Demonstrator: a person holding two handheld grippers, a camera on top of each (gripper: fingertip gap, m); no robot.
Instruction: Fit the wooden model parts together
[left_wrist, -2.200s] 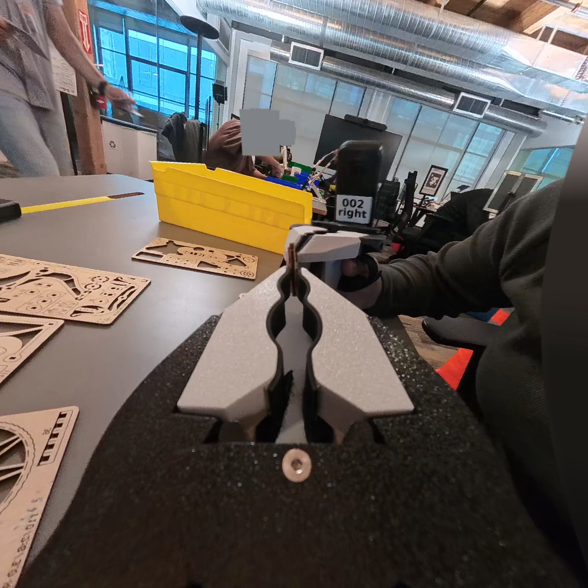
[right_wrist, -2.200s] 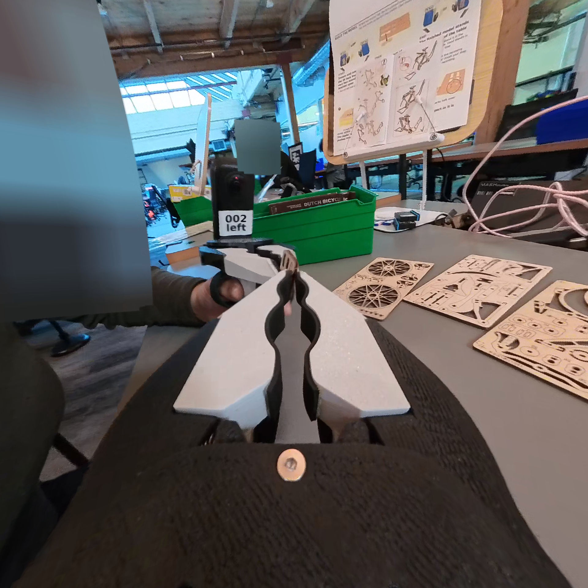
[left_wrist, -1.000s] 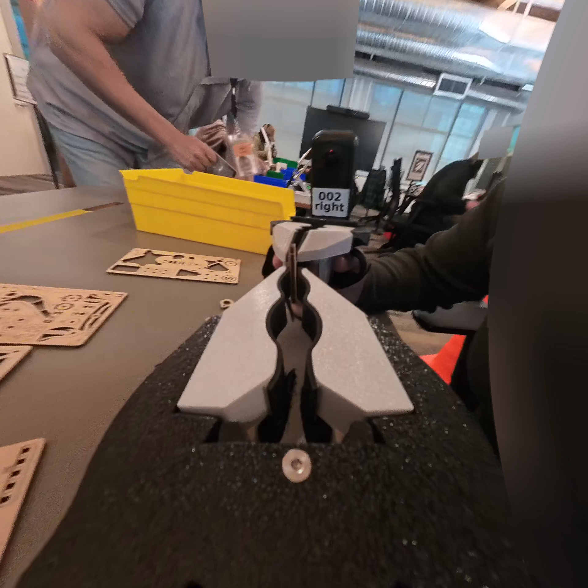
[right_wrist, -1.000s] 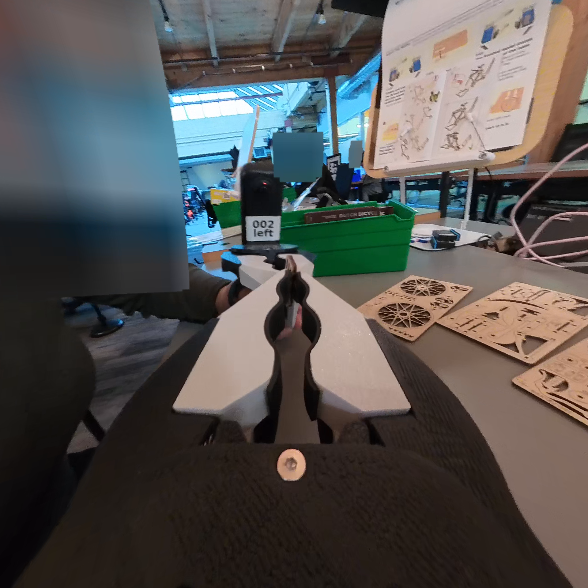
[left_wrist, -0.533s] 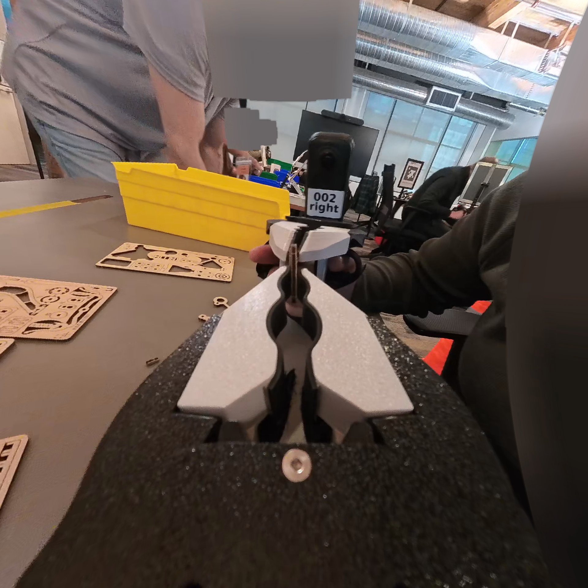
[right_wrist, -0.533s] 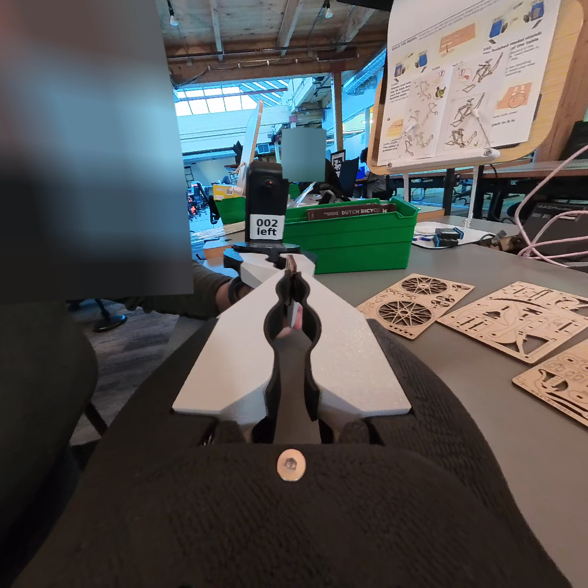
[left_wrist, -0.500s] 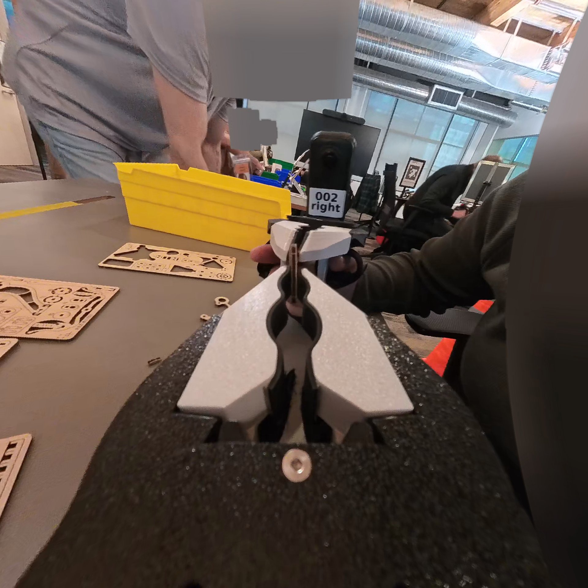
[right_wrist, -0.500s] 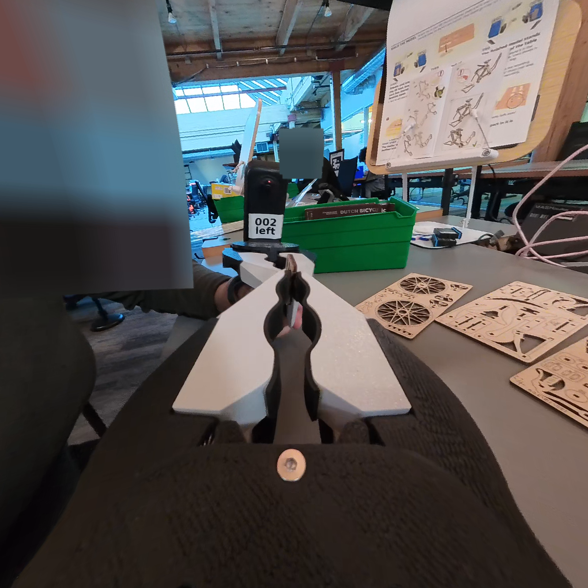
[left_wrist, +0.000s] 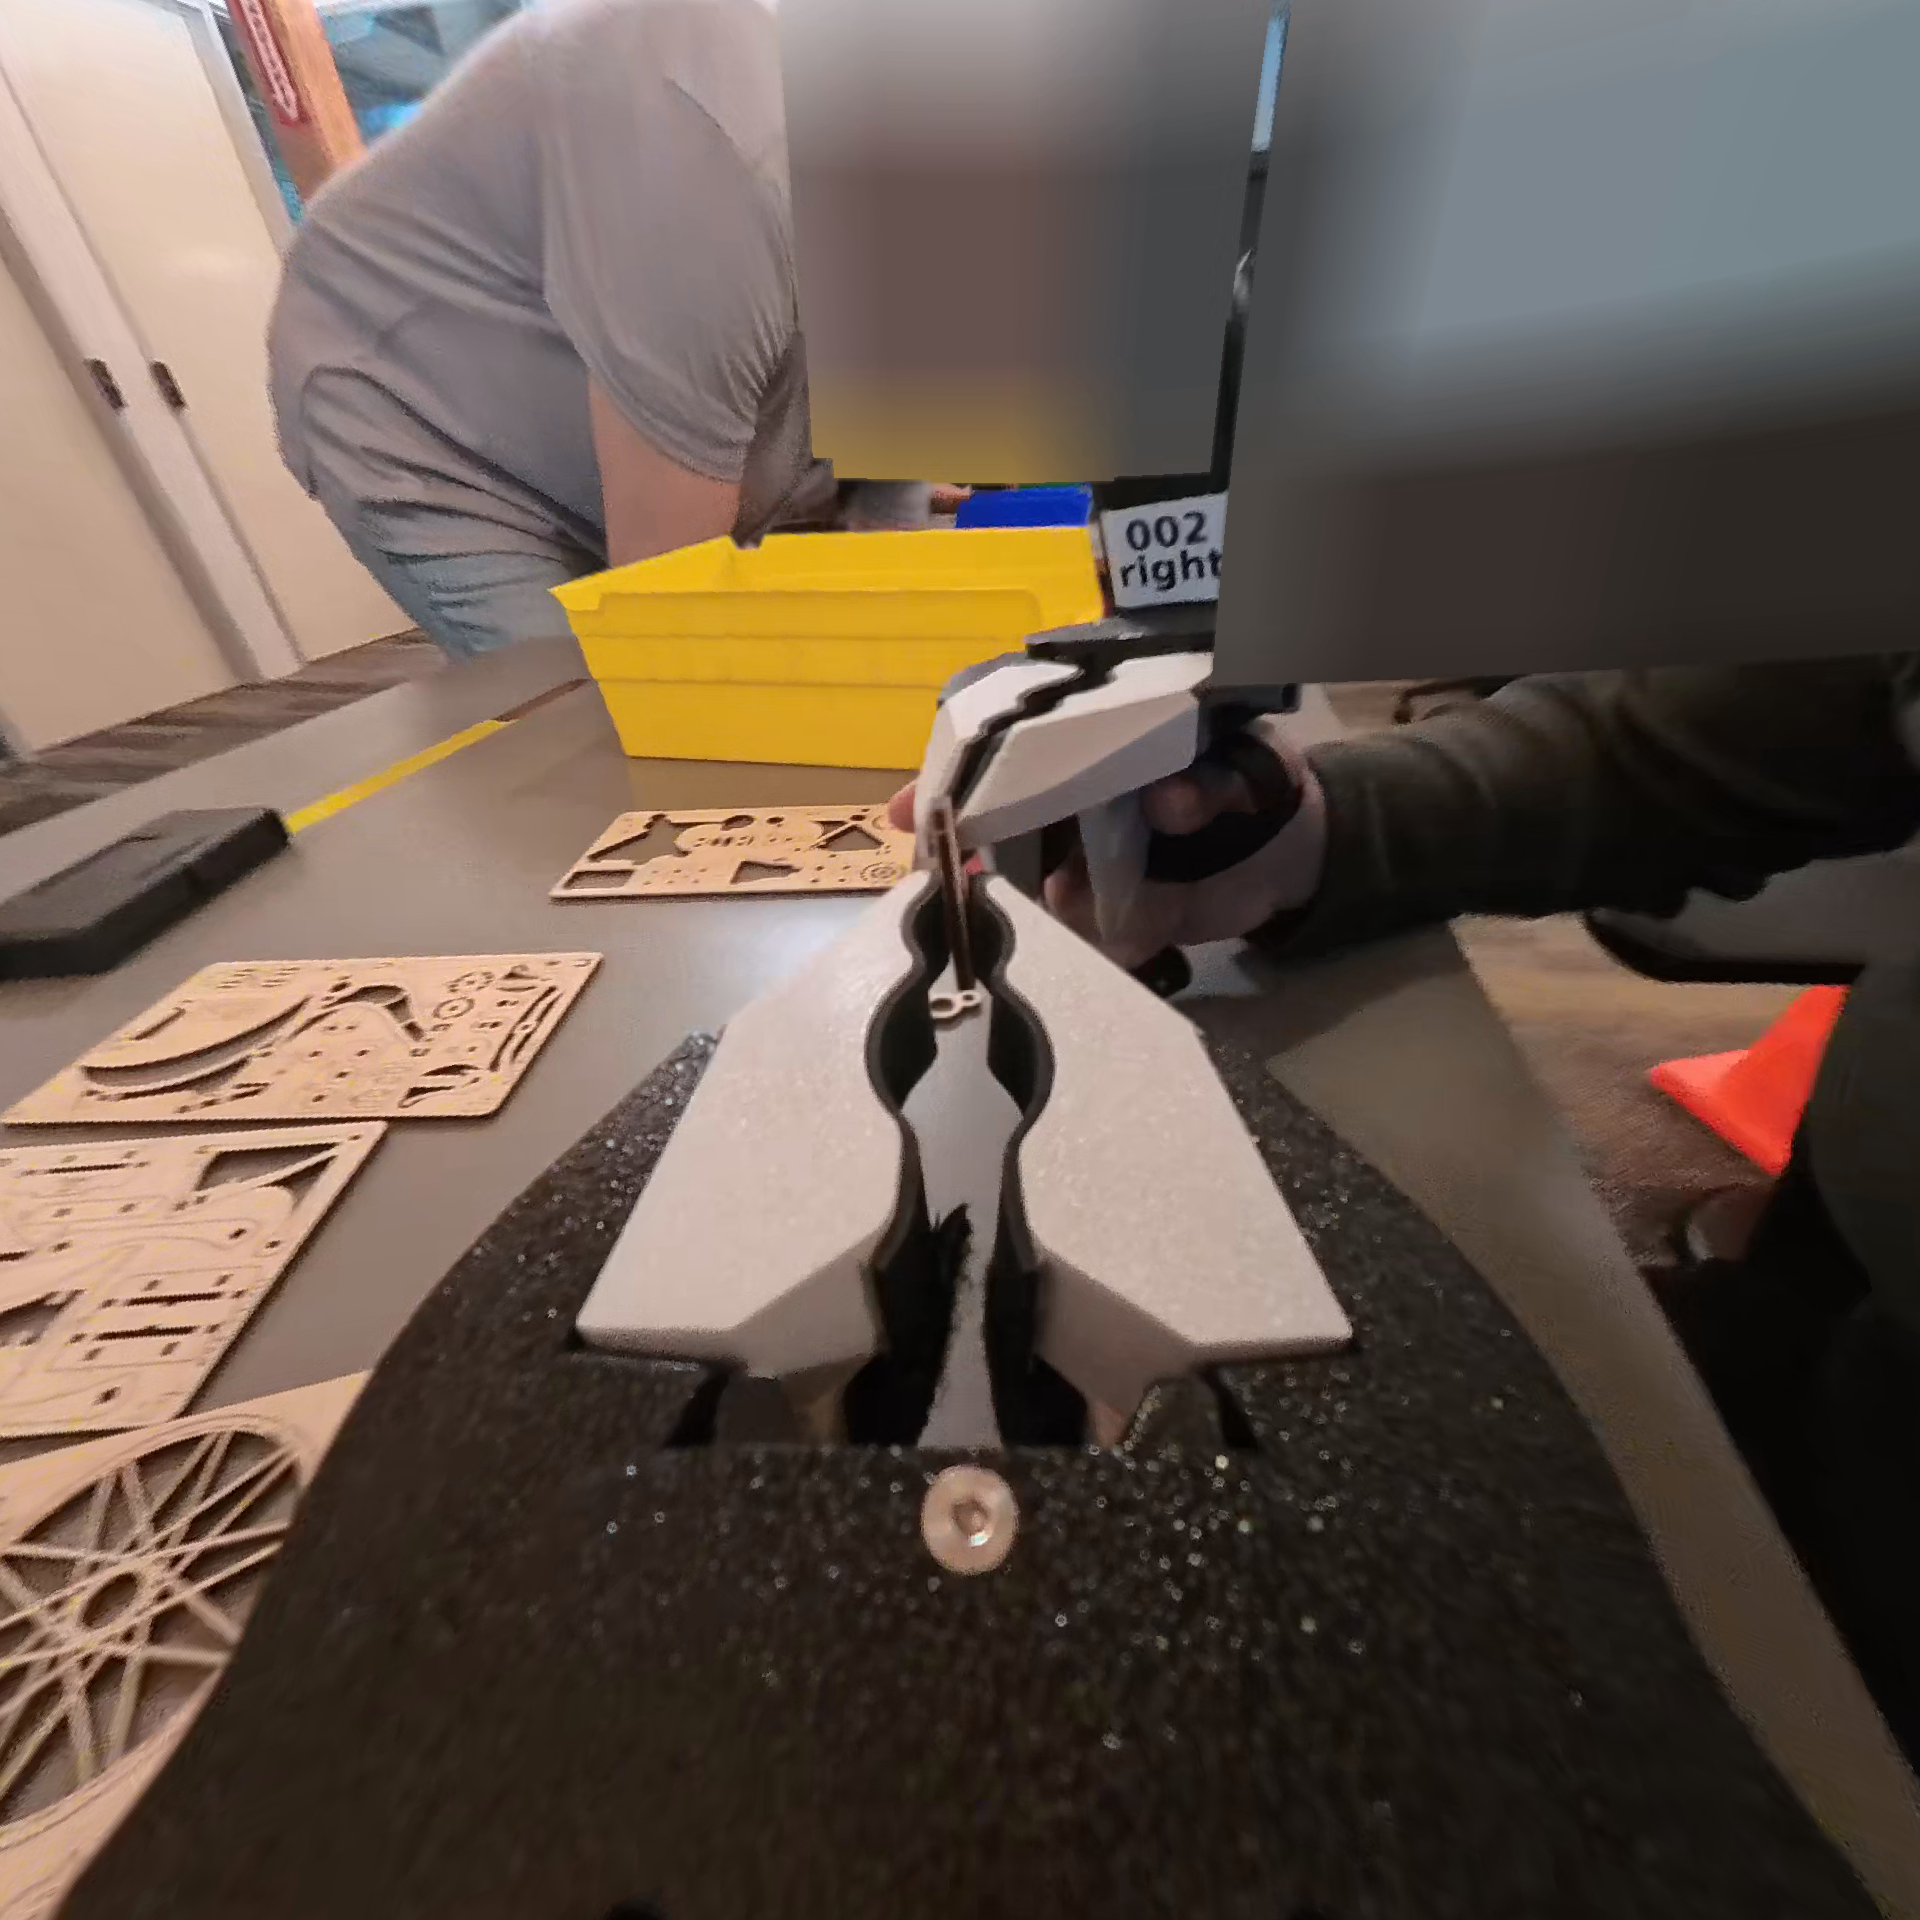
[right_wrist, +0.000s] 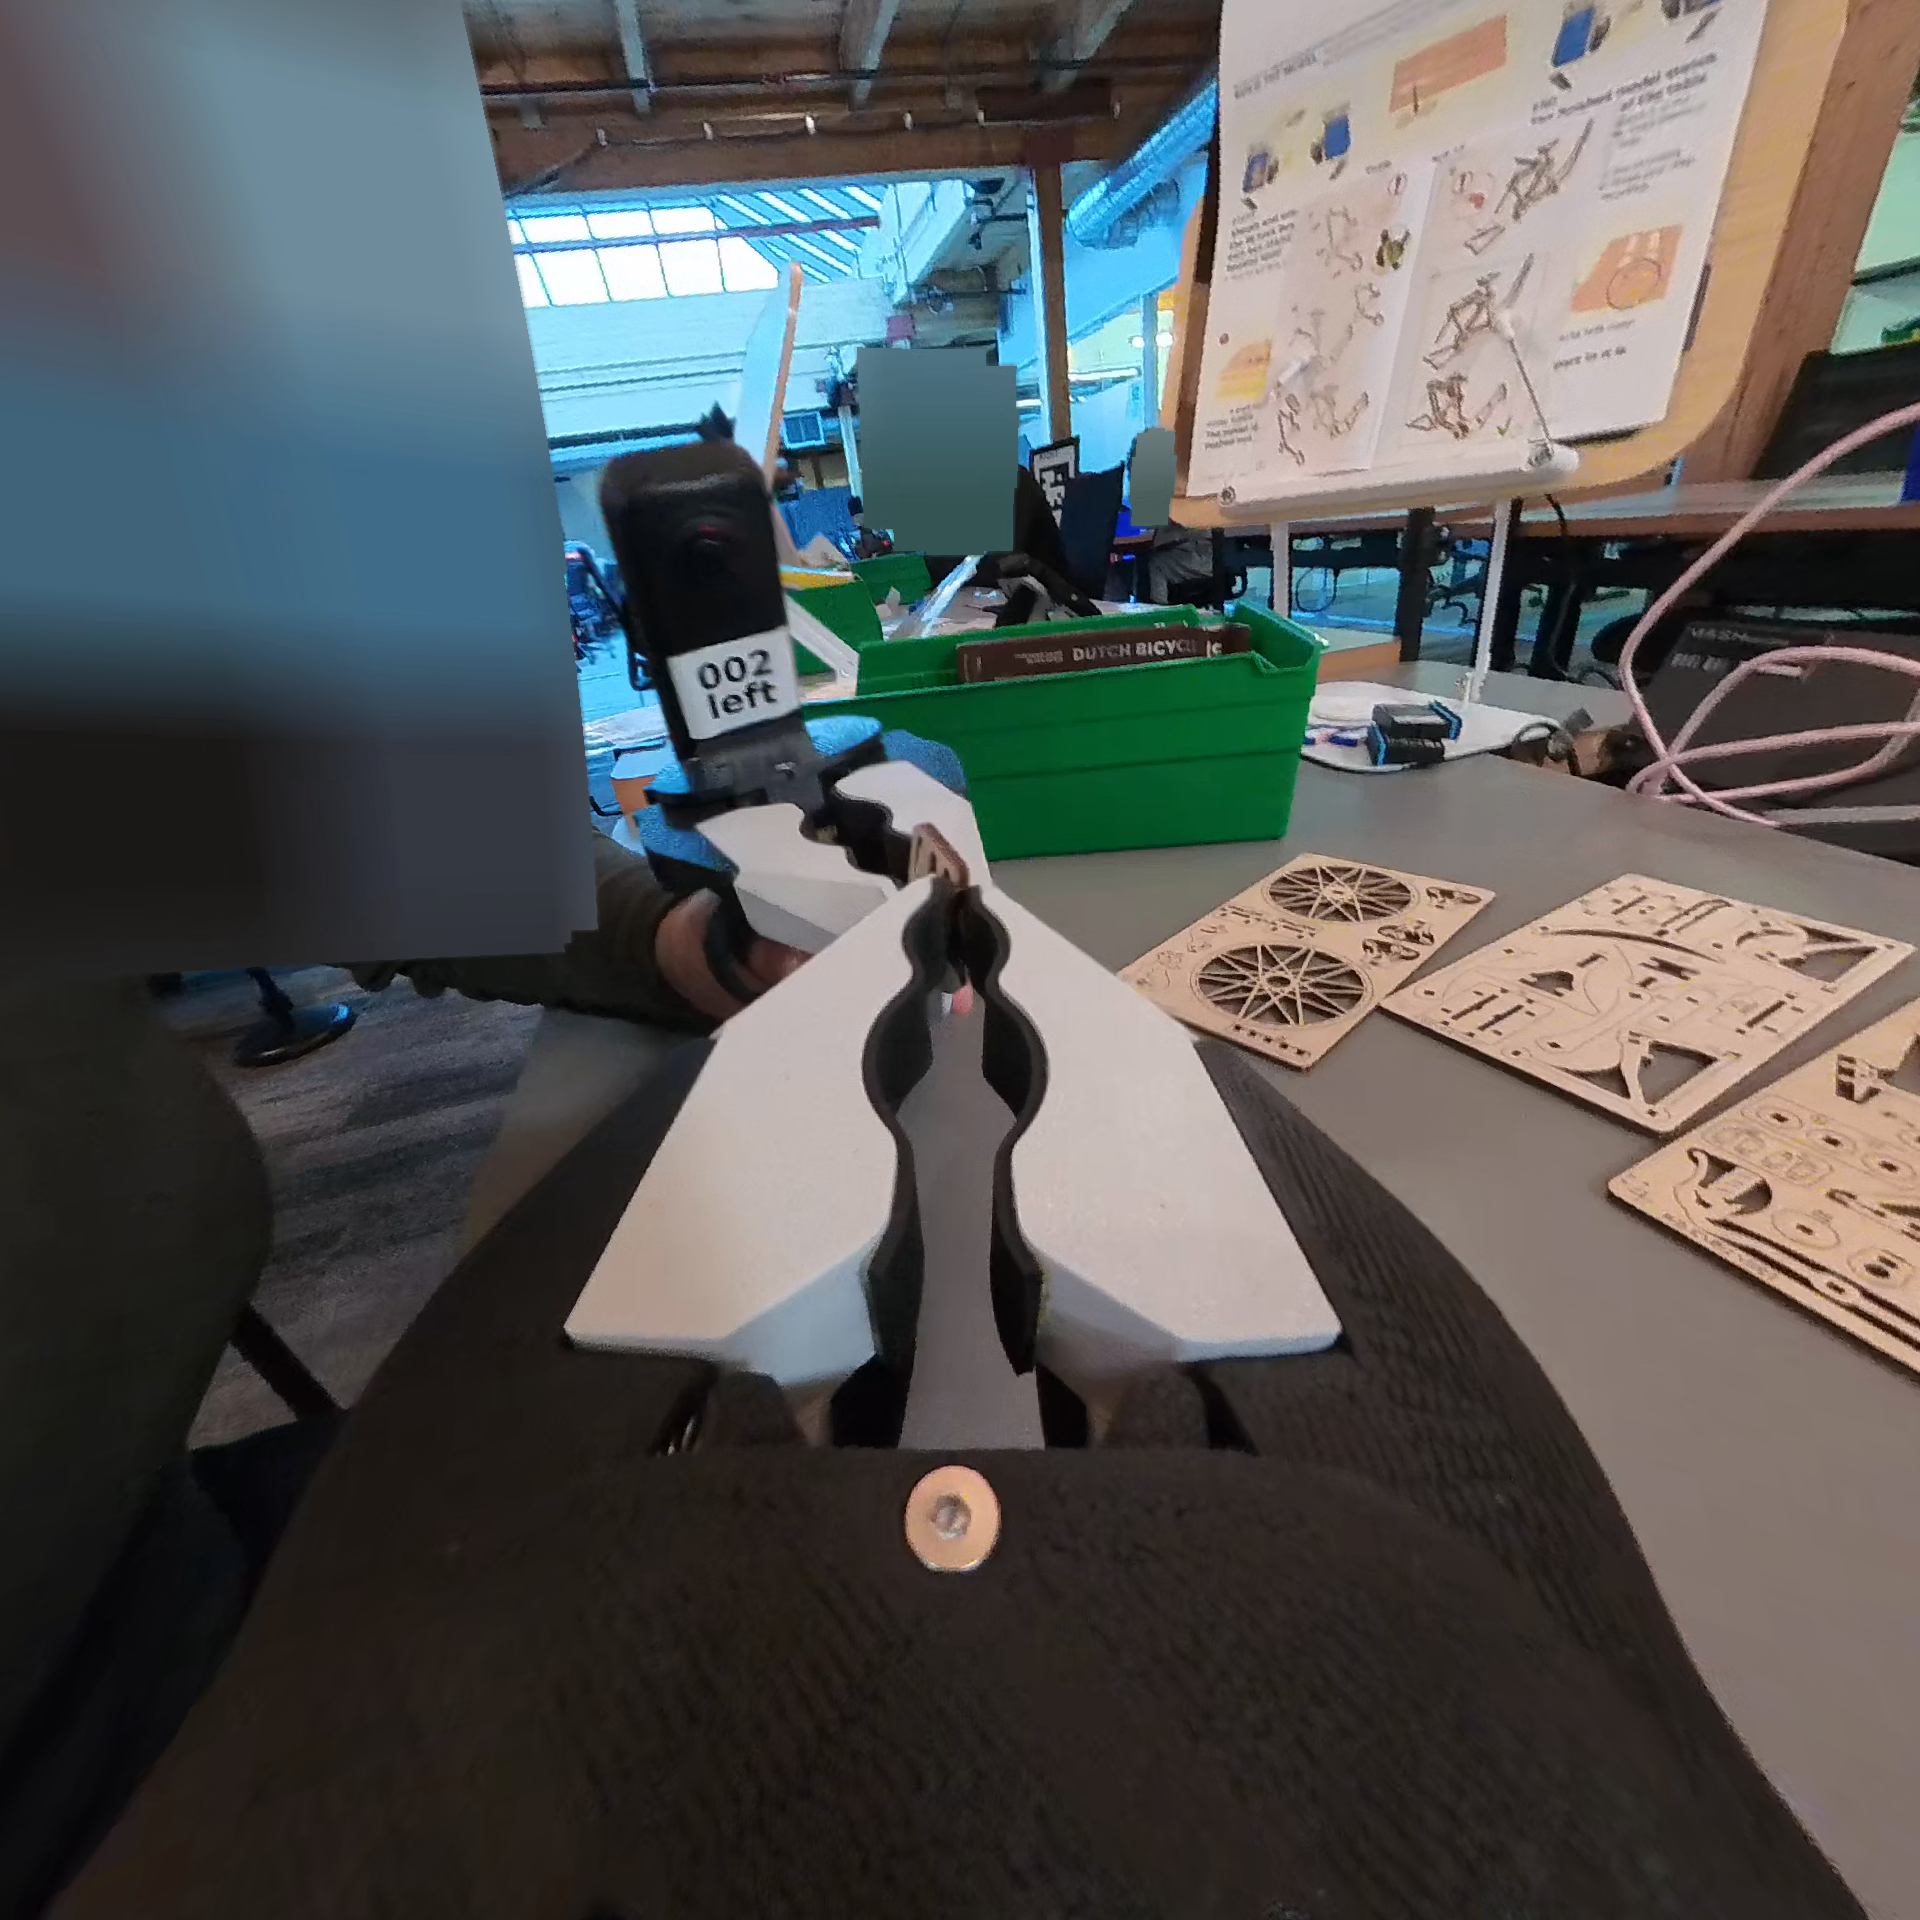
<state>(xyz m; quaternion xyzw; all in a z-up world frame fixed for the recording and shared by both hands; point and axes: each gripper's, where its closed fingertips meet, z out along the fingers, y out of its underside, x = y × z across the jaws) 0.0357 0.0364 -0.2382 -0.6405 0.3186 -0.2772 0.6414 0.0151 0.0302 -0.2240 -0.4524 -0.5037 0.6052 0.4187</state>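
Note:
My left gripper (left_wrist: 951, 883) is shut on a small thin wooden part (left_wrist: 952, 904), seen edge-on between its fingertips. My right gripper (left_wrist: 940, 816) comes in from the upper right, tilted down, and its closed tips meet the top of that part. In the right wrist view my right gripper (right_wrist: 951, 899) is shut tip to tip against my left gripper (right_wrist: 894, 842), with the brown wooden part (right_wrist: 935, 854) pinched between them. Whether it is one part or two joined parts is hidden. A tiny loose wooden piece (left_wrist: 954, 1003) lies on the table below.
Laser-cut wooden sheets (left_wrist: 312, 1029) (right_wrist: 1642, 997) lie on the grey table (left_wrist: 468, 904), including wheel sheets (right_wrist: 1299, 956). A yellow bin (left_wrist: 831, 665), a green bin (right_wrist: 1091, 758), an instruction board (right_wrist: 1455, 229), a black block (left_wrist: 125, 883) and a person in grey (left_wrist: 520, 312) stand around. My left and right fingertips are right by each other.
Both grippers stay shut on the wooden part. My left gripper has turned left and the right one now tilts in from the upper right. The person in grey now bends over behind the yellow bin.

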